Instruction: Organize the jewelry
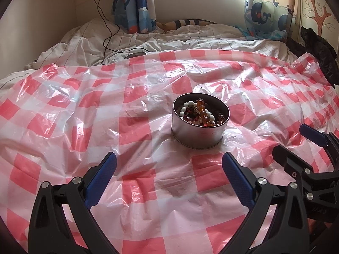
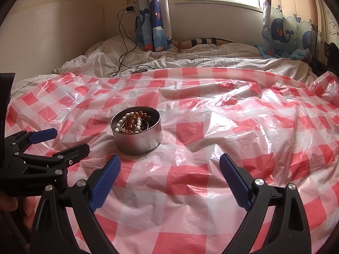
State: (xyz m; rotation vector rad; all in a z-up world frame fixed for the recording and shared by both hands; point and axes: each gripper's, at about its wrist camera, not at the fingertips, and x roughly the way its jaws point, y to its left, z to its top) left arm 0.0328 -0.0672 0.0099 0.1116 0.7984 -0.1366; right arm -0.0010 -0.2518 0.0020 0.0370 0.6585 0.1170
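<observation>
Both claws hang spread wide and empty over a bed: the left claw [image 1: 169, 160] faces a round metal tin [image 1: 200, 120] just ahead of its tips and slightly toward its right finger, while the right claw [image 2: 170, 163] has the same tin [image 2: 136, 133] ahead and off toward its left finger. Inside lies a tangle of beaded jewelry [image 1: 201, 112], white beads and amber ones, heaped below the rim. Strung beads are likely light, slack and slippery, apt to snag on one another, so a pinch on a single raised loop of strand looks surer than a grab at one smooth bead. Thin-walled and stiff, the tin would probably slide on the glossy, crinkled red-checked plastic sheet [image 1: 63, 105] beneath it unless steadied by its side wall. Beyond the sheet, rumpled striped bedding [image 1: 84, 42] and whale-print curtains [image 1: 135, 4] close the scene.
</observation>
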